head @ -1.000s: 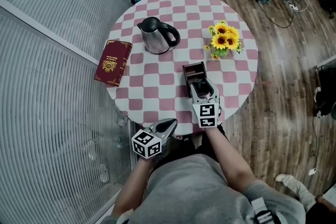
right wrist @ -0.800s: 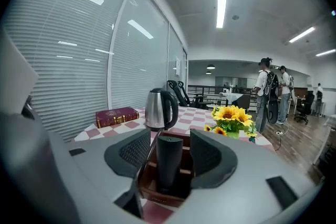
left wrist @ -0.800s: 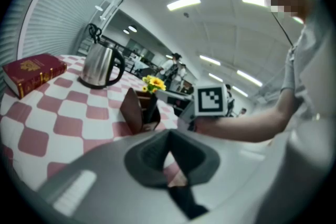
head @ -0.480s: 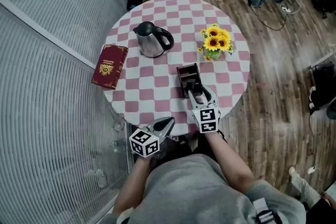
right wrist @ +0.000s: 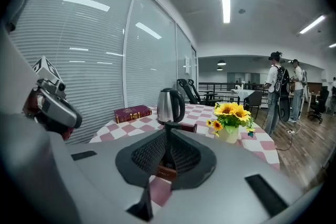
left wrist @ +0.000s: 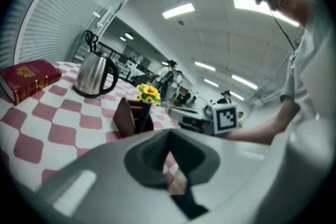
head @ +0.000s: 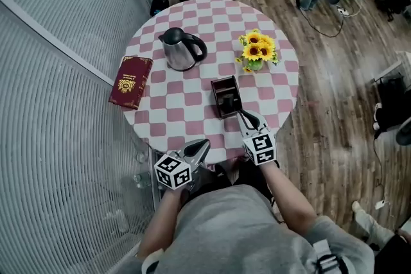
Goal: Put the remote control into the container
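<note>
Take the round checked table (head: 186, 117) as a clock face seen from your head, with six o'clock at the rim nearest you. At nine o'clock, right on the rim, a dark red book (head: 131, 81) lies flat. Down at six o'clock your left gripper (head: 203, 145) hangs at the near edge, pointing in toward the table. Its own view shows the fingers pressed together with nothing between them. The steel kettle (head: 182, 48) stands upright at about eleven o'clock, with its black handle turned toward the middle. Just off the centre toward five o'clock sits the brown open-topped container (head: 218, 88). The remote control (head: 227, 99) is inside it, showing as a dark bar above the walls. At five o'clock, just beside the container's near end and clear of it, is your right gripper (head: 243, 115). Its jaws have just been closing, and its own view shows the fingers meeting in a thin line, empty, with the container directly beyond the tips. At two o'clock the little pot of sunflowers (head: 255, 50) stands upright, apart from the container.
</note>
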A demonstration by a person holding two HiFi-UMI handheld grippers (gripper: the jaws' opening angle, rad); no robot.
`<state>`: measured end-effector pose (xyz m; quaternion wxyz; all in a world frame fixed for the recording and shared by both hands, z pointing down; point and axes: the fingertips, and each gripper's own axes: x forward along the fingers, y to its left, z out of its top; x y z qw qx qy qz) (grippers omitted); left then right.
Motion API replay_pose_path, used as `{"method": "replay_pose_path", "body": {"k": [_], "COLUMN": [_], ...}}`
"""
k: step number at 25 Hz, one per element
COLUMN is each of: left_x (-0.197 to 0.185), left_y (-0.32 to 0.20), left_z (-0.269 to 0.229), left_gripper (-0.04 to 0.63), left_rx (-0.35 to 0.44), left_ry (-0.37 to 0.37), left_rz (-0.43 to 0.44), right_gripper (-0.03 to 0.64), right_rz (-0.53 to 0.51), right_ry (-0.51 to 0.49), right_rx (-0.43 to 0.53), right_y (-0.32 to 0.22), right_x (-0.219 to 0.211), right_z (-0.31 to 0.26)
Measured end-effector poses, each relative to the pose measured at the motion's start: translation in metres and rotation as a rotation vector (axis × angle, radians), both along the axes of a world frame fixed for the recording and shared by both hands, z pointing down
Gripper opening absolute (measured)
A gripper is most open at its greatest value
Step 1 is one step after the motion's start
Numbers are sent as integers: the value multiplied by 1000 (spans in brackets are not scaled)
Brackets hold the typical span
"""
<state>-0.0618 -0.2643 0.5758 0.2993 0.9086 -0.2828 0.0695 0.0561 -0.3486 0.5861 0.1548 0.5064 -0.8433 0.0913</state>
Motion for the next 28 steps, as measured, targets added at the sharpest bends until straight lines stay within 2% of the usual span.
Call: {"method": "replay_pose_path", "body": {"k": [5,11,16,18,22,28], "left_x": [-2,-3,-5,-7,-15,-22], "left_y": [-1,-2,-1,-2,-2,2], "left_z": [-4,-6,-7,-7,-6,-9], "left_gripper": [-2,-2,-2,-2,-2,-2], "left_rx": [14,23,29,30,32,17], "left_ry": [6,8,10,4,-5,34], "left_rz": [-3,-5,-12,-14,-26,-58], "right_gripper": [18,17,17,17,17,17], "right_rz": [-40,-100,-240,-296,-384,-410], "right_ry": [-28,-67,-296,-332,-316,-213], "right_rx": [-33,-73,-114,-111,-113,-147], "right_y": [15,32,55,61,70,82], "right_x": [3,-7,-24,-27,-30,-28], "right_z": [1,-3,-39,-55,-64,-45]}}
